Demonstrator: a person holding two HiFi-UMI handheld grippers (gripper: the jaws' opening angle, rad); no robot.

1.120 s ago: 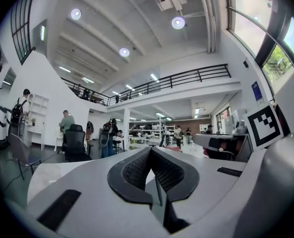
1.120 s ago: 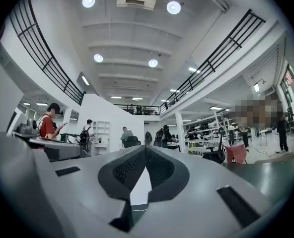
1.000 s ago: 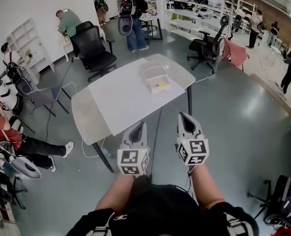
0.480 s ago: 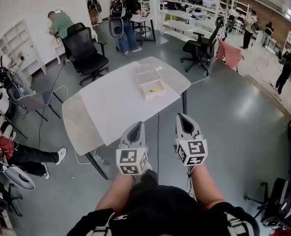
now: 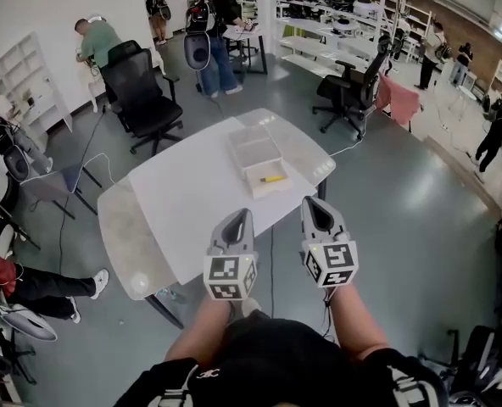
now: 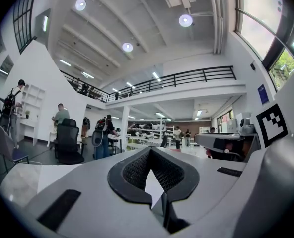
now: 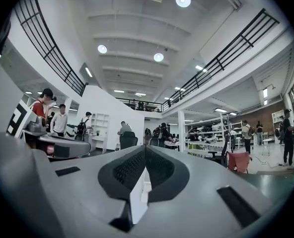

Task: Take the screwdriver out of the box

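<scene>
A white box [image 5: 253, 145] stands on the white table [image 5: 192, 195], toward its far right side. Its drawer [image 5: 266, 185] is pulled out toward me, and a yellow screwdriver [image 5: 273, 178] lies inside it. My left gripper [image 5: 240, 217] and right gripper [image 5: 316, 203] are held level side by side at the table's near edge, short of the box. Both have their jaws together with nothing between them. In the left gripper view the left gripper [image 6: 150, 151] shows only the table top through its jaws. The right gripper [image 7: 145, 148] points at the box's pale shape.
A black office chair [image 5: 142, 91] stands beyond the table's far left, another chair [image 5: 351, 87] at the far right. Several people stand or sit around the room's back and left edge. A cable [image 5: 272, 253] runs across the grey floor under the table.
Both grippers have moved forward together toward the table. The table and the box now lie nearer and lower in the head view, with the gripper tips at the table's near edge.
</scene>
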